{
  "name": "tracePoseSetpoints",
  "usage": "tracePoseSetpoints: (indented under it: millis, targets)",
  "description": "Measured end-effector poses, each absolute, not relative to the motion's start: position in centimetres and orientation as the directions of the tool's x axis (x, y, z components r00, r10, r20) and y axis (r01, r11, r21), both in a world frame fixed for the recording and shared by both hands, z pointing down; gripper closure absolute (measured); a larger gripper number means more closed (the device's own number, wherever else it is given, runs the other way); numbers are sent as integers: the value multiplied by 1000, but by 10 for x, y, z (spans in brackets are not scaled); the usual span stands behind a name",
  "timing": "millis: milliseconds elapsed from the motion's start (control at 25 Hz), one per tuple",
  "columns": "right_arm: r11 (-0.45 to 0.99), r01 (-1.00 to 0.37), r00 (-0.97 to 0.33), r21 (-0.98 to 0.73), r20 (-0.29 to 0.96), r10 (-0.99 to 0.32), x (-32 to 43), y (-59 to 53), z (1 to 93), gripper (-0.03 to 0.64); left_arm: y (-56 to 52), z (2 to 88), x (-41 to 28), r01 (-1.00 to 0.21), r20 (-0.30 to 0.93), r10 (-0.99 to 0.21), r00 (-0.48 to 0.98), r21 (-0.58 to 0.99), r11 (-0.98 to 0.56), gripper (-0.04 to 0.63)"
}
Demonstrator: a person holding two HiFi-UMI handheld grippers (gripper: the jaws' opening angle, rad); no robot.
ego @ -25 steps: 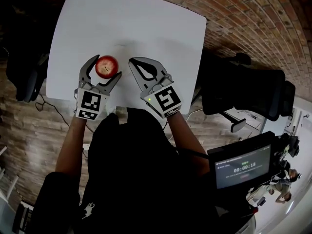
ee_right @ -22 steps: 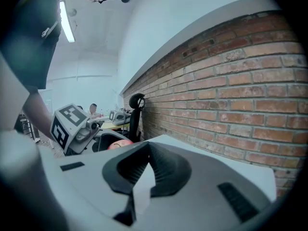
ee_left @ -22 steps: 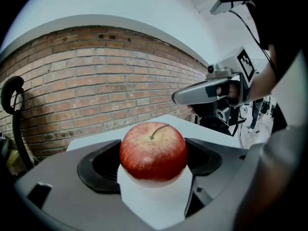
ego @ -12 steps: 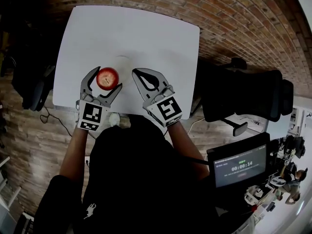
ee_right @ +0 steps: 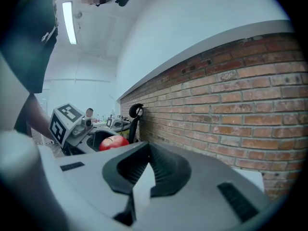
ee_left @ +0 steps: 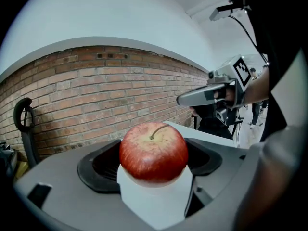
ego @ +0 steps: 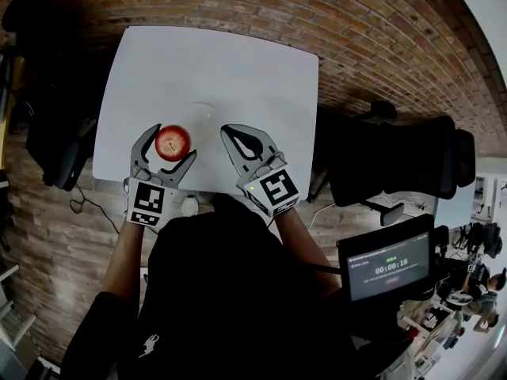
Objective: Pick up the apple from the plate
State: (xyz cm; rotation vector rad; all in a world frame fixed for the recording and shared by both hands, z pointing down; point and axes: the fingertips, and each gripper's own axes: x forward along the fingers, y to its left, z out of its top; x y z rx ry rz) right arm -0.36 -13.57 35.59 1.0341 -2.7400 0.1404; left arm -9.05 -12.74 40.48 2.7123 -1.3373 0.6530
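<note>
Rough brick (ee_left: 96, 95) behind round glossy apple (ee_left: 153, 150) in left gripper (ego: 171, 142)

An office-like lab: brick wall (ego: 238, 6), white table (ego: 222, 70), black office chair (ego: 396, 165), and a monitor (ego: 390, 269) showing a timer.

1. The apple (ego: 172, 140) is showing deep red skin with fine yellowish streaks.
2. The table (ego: 238, 70) is showing plain white across the upper middle of the head view.
3. The brick wall (ee_left: 96, 95) is running in red-brown courses with pale grey mortar lines.
4. The left gripper (ego: 170, 142) and right gripper (ego: 230, 131) are showing light grey bodies with black jaw linings.
5. The left marker cube (ego: 148, 204) and right marker cube (ego: 275, 189) are carrying black squares on white.
6. The monitor (ego: 388, 267), lower right, is glowing dark grey with white digits.
7. The office chair (ego: 396, 161), at right, is showing black.
8. The person's top (ego: 230, 291) is showing black.
</note>
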Motion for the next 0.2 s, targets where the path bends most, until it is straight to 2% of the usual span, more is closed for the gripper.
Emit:
tracePoseSetpoints:
  millis: [200]
  targets:
    - [744, -668, -726, -4, 224, -650, 0, -126, 347, 612, -118, 397, -93, -763, 388, -747, 539, -149, -629, 189]
